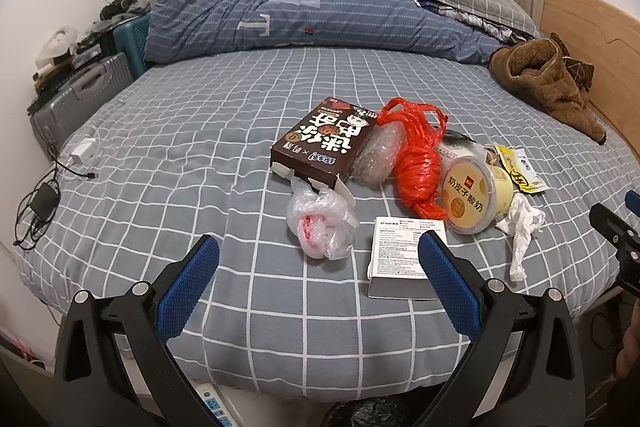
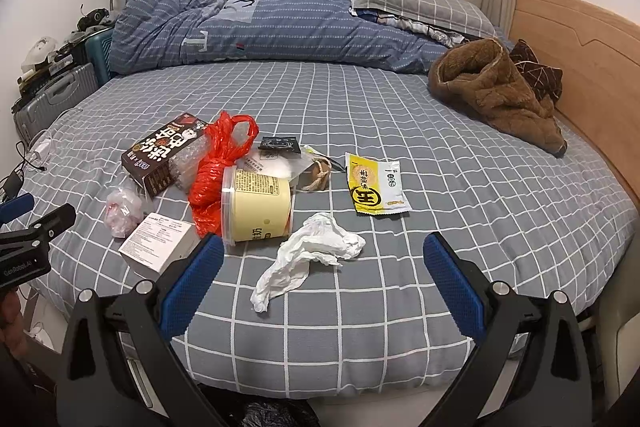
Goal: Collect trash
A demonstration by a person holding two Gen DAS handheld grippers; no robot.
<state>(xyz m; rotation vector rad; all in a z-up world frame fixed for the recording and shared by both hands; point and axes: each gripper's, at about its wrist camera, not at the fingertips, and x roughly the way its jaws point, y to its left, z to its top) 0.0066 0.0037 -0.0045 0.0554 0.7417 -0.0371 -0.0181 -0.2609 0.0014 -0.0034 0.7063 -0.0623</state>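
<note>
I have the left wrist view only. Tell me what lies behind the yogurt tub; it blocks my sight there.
Observer: A small black packet lies flat behind the yogurt tub, next to the red bag.
Operator: Report on the yellow packet. I see only part of it.
Observer: The yellow packet lies flat and whole, apart from the tub, not touching it.
Operator: Give me the right gripper's state.
Observer: The right gripper is open and holds nothing; the crumpled tissue lies just ahead, between its fingers.
</note>
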